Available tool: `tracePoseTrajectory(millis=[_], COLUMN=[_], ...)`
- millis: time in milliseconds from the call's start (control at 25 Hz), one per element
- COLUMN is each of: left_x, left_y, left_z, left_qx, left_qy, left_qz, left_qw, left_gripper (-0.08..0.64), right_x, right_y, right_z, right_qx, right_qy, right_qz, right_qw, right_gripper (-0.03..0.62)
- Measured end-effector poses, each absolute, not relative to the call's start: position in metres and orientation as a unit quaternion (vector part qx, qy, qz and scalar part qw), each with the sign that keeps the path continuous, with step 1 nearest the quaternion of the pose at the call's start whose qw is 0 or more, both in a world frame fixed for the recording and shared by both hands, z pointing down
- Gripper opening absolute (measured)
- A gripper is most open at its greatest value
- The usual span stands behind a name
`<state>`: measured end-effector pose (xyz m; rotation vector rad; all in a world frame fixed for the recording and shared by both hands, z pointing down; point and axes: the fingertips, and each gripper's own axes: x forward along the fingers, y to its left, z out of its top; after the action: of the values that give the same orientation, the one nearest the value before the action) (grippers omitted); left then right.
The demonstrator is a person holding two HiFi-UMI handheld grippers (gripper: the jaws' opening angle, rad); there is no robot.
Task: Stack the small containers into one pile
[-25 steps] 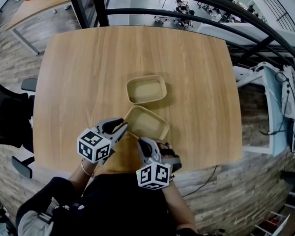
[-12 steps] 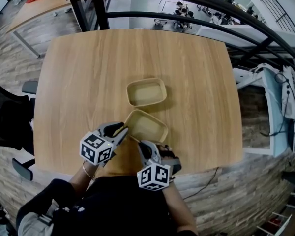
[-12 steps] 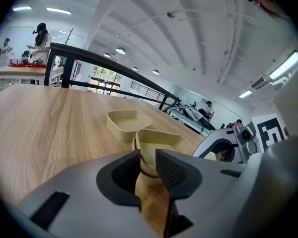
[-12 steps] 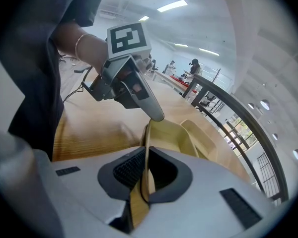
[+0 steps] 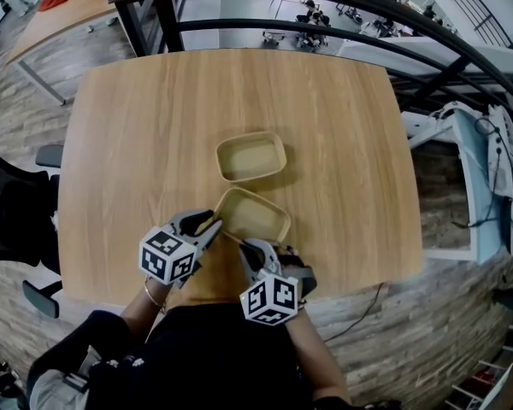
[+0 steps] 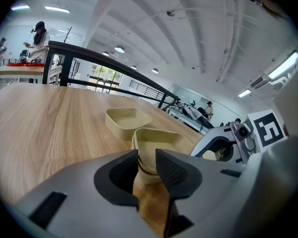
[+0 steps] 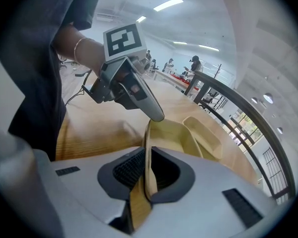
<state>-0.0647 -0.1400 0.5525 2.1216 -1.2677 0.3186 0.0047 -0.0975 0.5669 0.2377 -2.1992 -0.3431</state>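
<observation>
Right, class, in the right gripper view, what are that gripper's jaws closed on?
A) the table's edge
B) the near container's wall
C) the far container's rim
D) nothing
B: the right gripper pinches the thin beige wall of the near container; the far container lies free beyond it.

Tabletop (image 5: 128, 126) open at 10–11 & 1–4 o'clock of nr container (image 5: 258, 216). Far container (image 5: 250, 156) blocks 12, just beside it. L gripper (image 5: 212, 223) & R gripper (image 5: 244, 246) crowd 6–9.
</observation>
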Motion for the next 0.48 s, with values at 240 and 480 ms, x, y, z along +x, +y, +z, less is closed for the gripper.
tracePoseTrajectory(millis=[240,480], left_x=[-0.064,-0.065], left_y=[-0.137,-0.133], left_z=[0.553,0.552], left_qx=[0.807,0.807], left_qy=[-0.478,-0.479], left_qz=[0.124,0.128], left_qw=[0.323,0.322], left_gripper=[0.098,0.098], right_x=[0.005,0.006], right_y=[-0.096,-0.092], right_z=[0.562,0.555], right_qx=[0.095,0.104], right_qy=[-0.893,-0.905], right_qz=[-0.107,-0.074], right_qw=[0.428,0.406], right_gripper=[0.034,0.035])
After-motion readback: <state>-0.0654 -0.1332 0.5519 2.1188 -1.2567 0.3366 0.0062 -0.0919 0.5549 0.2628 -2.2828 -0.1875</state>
